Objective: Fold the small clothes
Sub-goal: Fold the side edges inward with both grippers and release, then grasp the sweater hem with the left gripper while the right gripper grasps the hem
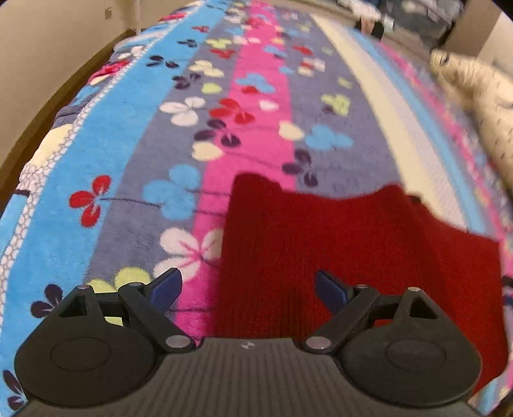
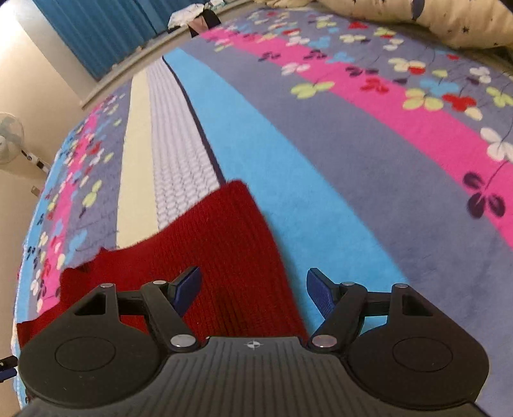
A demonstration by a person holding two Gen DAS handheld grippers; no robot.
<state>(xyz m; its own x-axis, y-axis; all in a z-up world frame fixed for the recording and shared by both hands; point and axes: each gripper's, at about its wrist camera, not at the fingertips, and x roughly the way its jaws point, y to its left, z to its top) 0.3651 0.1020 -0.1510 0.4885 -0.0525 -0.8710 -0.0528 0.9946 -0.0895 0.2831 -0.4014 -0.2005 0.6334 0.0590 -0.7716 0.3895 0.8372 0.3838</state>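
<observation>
On the flowered, striped blanket (image 1: 166, 134) lies one red knitted garment (image 1: 336, 256), spread flat with two raised corners at its far edge and a dip between them, so its longer run seems to go across from one gripper to the other. Seen from the left wrist, the garment's left border runs straight ahead from between the fingers of the left gripper (image 1: 248, 288), with most of the cloth off to the right. Seen from the right wrist, the same garment (image 2: 208, 256) mirrors this: its right border passes between the fingers of the right gripper (image 2: 253, 288), and the cloth spreads away to the left. Each gripper thus stands over its own side of the piece, neither clearly nearer. Both pairs of jaws stand well apart with nothing clamped; the knit lies under them, not pinched. Counted: one garment, two grippers, one blanket. Farther off, a pale patterned pillow or quilt (image 2: 449, 22) rests near the blanket's edge, blue curtains (image 2: 105, 29) hang beyond, and a standing fan (image 2: 9, 138) is by the wall.
</observation>
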